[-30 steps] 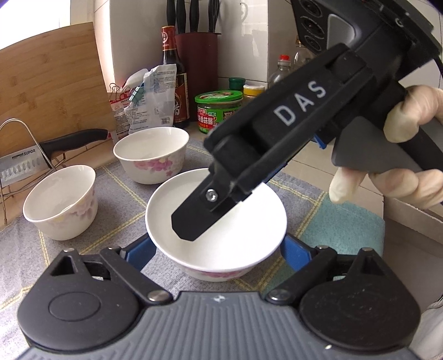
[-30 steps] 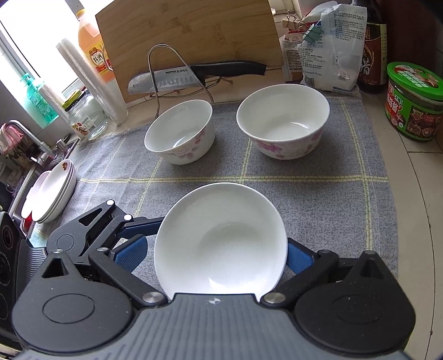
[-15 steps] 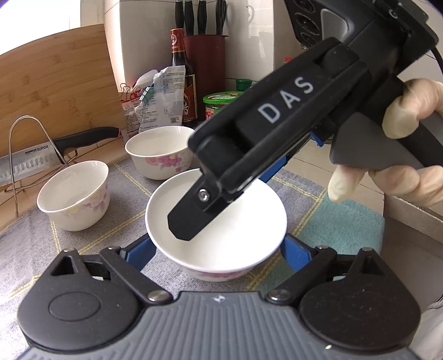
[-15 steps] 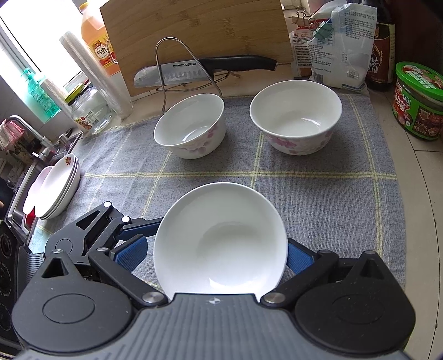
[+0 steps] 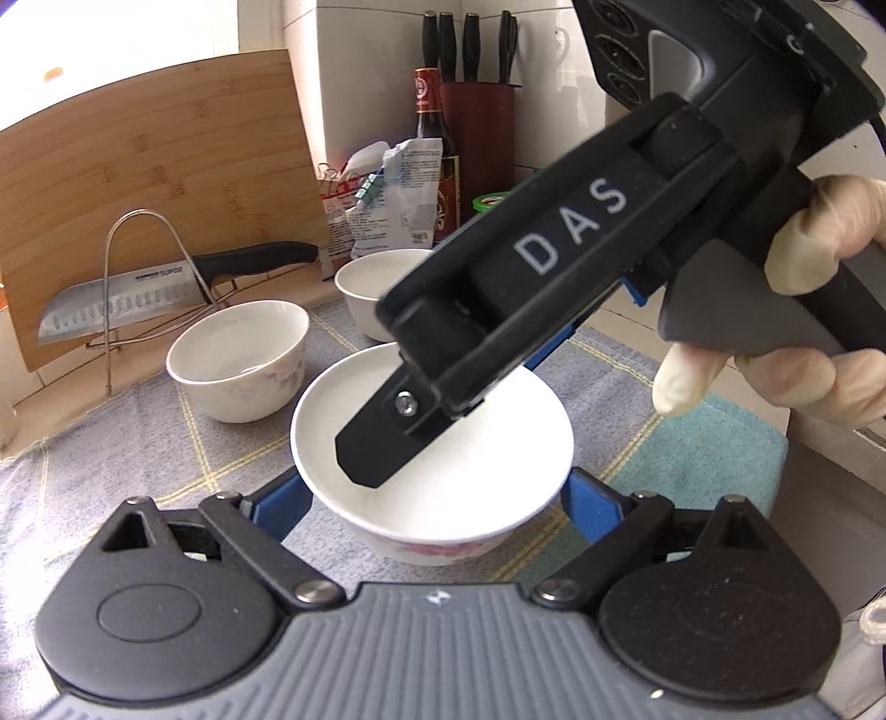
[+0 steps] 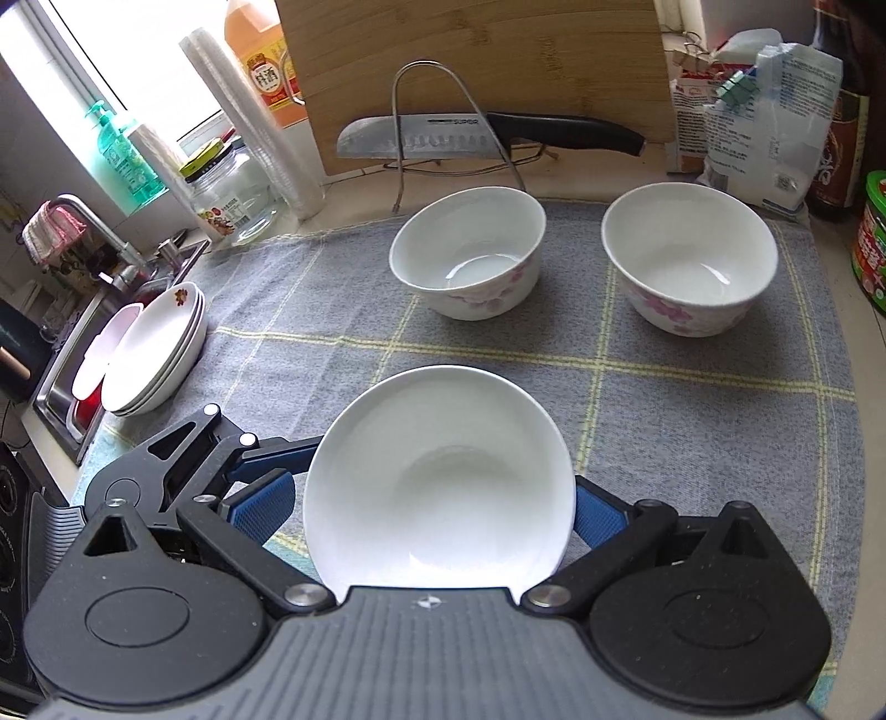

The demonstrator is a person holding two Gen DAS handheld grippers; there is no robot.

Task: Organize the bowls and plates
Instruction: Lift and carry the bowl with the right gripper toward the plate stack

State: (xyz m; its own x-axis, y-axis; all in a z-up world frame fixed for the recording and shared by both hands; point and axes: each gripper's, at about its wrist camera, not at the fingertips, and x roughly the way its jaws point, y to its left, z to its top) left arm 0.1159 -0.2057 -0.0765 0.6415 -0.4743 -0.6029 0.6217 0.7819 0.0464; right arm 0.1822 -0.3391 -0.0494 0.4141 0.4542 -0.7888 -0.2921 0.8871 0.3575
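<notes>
Both grippers are closing on one white bowl with a pink floral band. In the left wrist view the bowl is sitting at lower centre of the frame, between the blue pads of the left gripper, whose jaws are pinching it at opposite sides of the wall. Whether the bowl is resting on the grey checked cloth or lifted clear of it cannot be told.

The right gripper is entering from the upper right of that frame, held by a gloved hand. One black finger tip is lying inside the bowl over its near-centre. In the right wrist view the bowl is filling the lower centre, between the right gripper's blue pads, the jaws pinching it at both sides. The left gripper is showing at lower left, beside the bowl.

Two more floral bowls are standing upright on the cloth in the upper half of the right wrist frame: the middle bowl at upper centre, the far bowl at upper right, apart from each other. A stack of plates is sitting at the left edge, by the sink. A knife is lying across a wire rack in front of a cutting board at top centre.
</notes>
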